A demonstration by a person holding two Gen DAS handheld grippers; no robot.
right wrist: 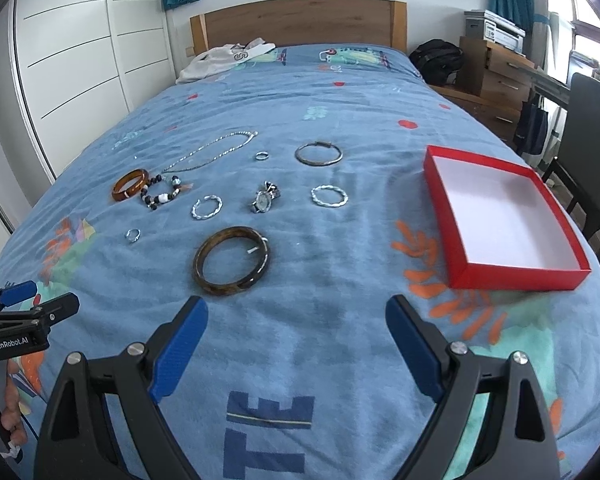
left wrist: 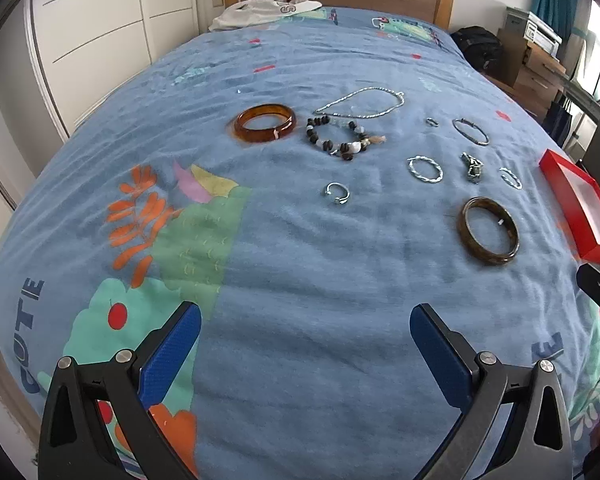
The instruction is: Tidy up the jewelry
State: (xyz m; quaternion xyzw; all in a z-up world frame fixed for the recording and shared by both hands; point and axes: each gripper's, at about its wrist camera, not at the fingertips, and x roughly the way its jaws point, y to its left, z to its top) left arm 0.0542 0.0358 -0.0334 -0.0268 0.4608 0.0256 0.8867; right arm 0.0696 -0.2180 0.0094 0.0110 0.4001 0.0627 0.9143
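Nearest the cameras, the left tongs (left wrist: pixel 306 322) and the right tongs (right wrist: pixel 297 316) hover over the blue bedspread (right wrist: pixel 300 360), each with its blue pads spread wide and holding nothing. Just beyond the right tongs lies the dark brown bangle (right wrist: pixel 231 260), flat on the cloth. To its right, near the bed's edge, sits the red box (right wrist: pixel 500 276), its white interior bare. Farther on lie a small open ring (right wrist: pixel 132 235), two twisted silver bangles (right wrist: pixel 207 207) (right wrist: pixel 329 195) and a watch (right wrist: pixel 265 198) between them. Behind these are an amber bangle (right wrist: pixel 130 185), a beaded bracelet (right wrist: pixel 162 196), a small ring (right wrist: pixel 261 155), a thin dark hoop (right wrist: pixel 318 153) and a silver chain necklace (right wrist: pixel 216 150).

Likely hazards: the bedspread is soft and wrinkled, so pads closing on a thin ring or the chain may pinch cloth instead, or press the piece into a fold. The chain would probably dangle and snag the beaded bracelet lying just beside it. A smooth bangle gripped across its rim could slip out. A nudge to the light box might slide it towards the bed's edge.
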